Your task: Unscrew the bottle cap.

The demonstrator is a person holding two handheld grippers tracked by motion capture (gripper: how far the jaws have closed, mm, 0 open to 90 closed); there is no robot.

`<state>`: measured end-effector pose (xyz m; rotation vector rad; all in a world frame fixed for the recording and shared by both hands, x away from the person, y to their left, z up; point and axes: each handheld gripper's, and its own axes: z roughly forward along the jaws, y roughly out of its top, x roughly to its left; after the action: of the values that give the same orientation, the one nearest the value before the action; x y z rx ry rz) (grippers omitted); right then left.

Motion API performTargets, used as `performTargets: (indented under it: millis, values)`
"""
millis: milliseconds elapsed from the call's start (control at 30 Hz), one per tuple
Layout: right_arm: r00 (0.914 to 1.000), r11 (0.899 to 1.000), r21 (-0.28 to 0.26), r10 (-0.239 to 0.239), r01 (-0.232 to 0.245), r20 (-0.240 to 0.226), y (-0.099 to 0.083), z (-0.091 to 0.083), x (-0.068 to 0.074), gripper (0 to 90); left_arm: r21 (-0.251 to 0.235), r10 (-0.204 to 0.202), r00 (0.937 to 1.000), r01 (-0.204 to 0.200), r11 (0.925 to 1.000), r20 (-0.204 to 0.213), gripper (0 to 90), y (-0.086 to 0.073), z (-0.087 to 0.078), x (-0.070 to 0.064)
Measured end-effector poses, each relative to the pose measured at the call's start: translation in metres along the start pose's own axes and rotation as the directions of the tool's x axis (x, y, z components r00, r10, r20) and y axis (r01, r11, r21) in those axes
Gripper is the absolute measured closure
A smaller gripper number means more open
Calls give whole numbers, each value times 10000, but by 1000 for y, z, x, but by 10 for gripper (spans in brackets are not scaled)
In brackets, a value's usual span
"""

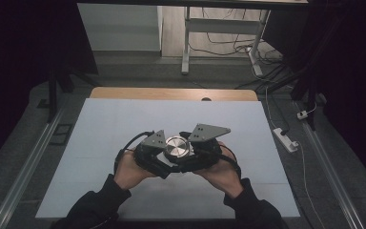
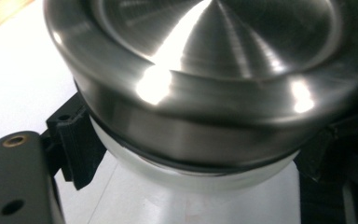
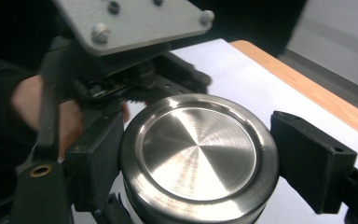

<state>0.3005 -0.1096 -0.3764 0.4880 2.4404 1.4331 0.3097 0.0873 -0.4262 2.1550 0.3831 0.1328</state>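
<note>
now | both grippers clamp steel lid (image 1: 177,147) | white table (image 1: 105,129)

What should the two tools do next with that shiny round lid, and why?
Probably the right tool should twist the round brushed-steel lid while the left tool steadies the white container body below. Both tools' jaws sit against it above the white table, and the lid still looks seated on the dark ring.

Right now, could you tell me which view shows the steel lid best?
The right gripper view: the whole round steel lid sits between the tongs. The left gripper view crops it close, above the white body. The high view shows it small, between both grippers.
</note>
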Motion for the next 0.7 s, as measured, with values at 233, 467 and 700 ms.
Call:
performTargets:
  millis: [233,467,700]
  values:
    - [9714,9994,-193,-336,299,-2352,-3,-8,-16,198,-132,594,9911,-583,9982,1193,159,-1,-1,-1]
    - [9175,9951,-285,-987,950,-3853,-13,-10,-28,189,0,1033,9779,-1050,9945,1820,159,-2,9,-6]
    - [9876,9994,-335,6,-59,-1569,-4,-20,-26,129,174,75,9996,-79,9998,258,159,-5,5,4]
